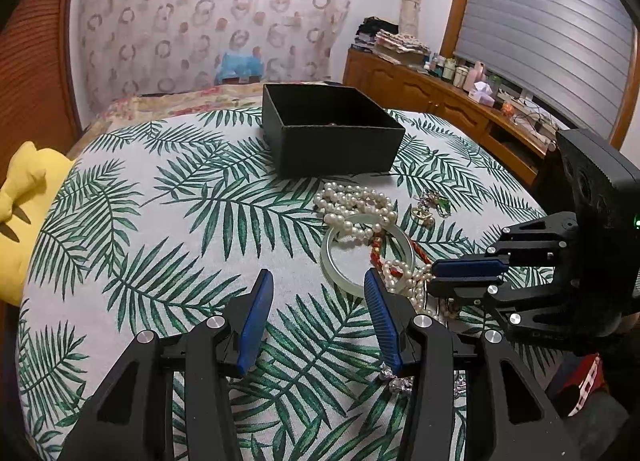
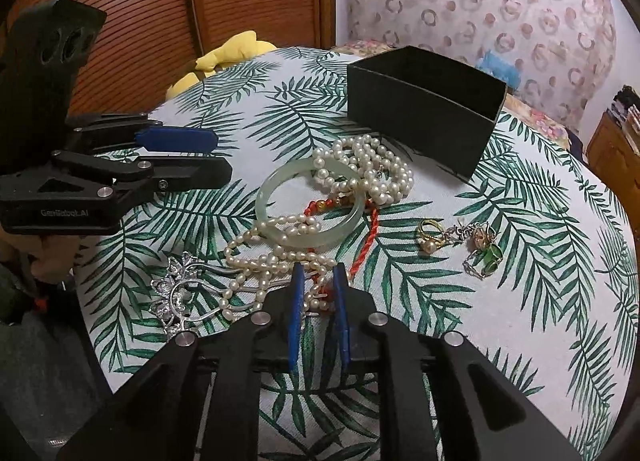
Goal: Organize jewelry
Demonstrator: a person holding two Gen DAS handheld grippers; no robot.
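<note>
left gripper (image 1: 318,281): black angular frame, round silver screw heads at the linkage joints
left fingers (image 1: 256,325): lined with ribbed blue pads
left housing (image 2: 48,49): blocky black body with round recesses; pale lettering along its lower bar, too blurred to read surely
right gripper (image 2: 318,273): same black frame, silver screws, blue pads
right housing (image 1: 600,189): black, carried a small green light

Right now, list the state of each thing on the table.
Black box: open, no lid.
Jade bangle: flat, pearls draped over it.
Pearl strands: tangled, outside the box.
Left hand-held gripper: open, empty.
Right hand-held gripper: shut on pearl strands.
Gold ring: loose on cloth.
</note>
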